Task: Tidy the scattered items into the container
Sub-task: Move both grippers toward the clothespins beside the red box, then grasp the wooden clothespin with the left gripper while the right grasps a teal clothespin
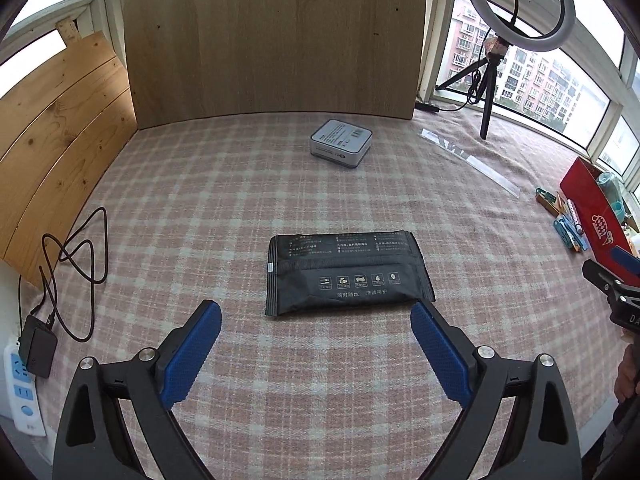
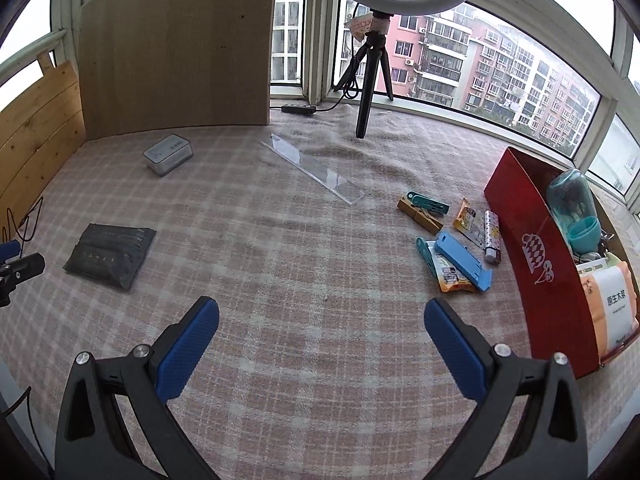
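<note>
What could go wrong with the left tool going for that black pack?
1. The black pack lies flat on the soft blanket; the open left tool might pinch cloth along with it.
2. The red box sits far to the right and already looks full, so the pack may not fit well.
3. The clear ruler is hard to see and could be missed.

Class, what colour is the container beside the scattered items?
Red container, with a white printed design; the right wrist view shows it best.

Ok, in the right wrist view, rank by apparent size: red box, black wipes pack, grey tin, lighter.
1. red box, though it is nearest the camera
2. black wipes pack
3. grey tin, farther away, so true size unsure
4. lighter
</note>
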Motion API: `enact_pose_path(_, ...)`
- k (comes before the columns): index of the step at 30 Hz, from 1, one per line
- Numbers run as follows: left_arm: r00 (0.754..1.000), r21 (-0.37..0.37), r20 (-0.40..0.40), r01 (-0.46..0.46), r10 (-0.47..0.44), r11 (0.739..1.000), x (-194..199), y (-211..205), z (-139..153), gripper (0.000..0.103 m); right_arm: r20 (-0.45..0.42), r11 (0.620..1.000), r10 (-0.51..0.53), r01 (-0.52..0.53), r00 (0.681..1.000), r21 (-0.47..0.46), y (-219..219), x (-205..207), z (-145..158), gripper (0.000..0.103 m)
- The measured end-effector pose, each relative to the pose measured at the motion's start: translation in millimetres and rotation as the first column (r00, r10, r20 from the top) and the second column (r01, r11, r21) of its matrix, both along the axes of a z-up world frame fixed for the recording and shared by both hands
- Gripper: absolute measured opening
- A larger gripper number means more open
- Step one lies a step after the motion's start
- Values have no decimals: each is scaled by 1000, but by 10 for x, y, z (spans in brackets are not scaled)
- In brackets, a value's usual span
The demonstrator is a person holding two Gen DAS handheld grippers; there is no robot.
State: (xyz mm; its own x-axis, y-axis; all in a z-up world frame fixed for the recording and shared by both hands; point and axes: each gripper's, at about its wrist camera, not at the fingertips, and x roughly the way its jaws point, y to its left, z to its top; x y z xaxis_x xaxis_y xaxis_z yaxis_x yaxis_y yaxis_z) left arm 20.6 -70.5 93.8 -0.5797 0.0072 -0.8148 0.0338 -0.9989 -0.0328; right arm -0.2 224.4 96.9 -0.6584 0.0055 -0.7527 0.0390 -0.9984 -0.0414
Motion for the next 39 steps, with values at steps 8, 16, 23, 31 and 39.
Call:
enact_pose_path(8, 996, -39, -66, 61, -63, 997, -255, -22, 466, 96, -73, 997, -11, 6, 997, -78, 274, -80, 499, 103)
enact_pose_path(16, 982, -91, -129, 123, -134, 988, -508, 0, 915, 96, -118, 991, -100, 89, 988, -100, 1007, -52, 1051, 103)
enact_pose_path(23, 976, -92, -121, 168, -179, 981, -725, 70, 924, 96, -34, 967, -179, 170, 983, -191, 1552, -40, 1049, 99)
enact_pose_path(31, 964, 19, -79, 257, -254, 966, -900, 444, 771, 96, 120, 951, -182, 205, 976, -232, 1559, -256, 514, 73)
enact_pose_path(39, 881, 3, -17, 474, -473, 881, -946, 1450, 399, 92, 144, 954, -209, 234, 967, -186, 1532, -160, 179, 56)
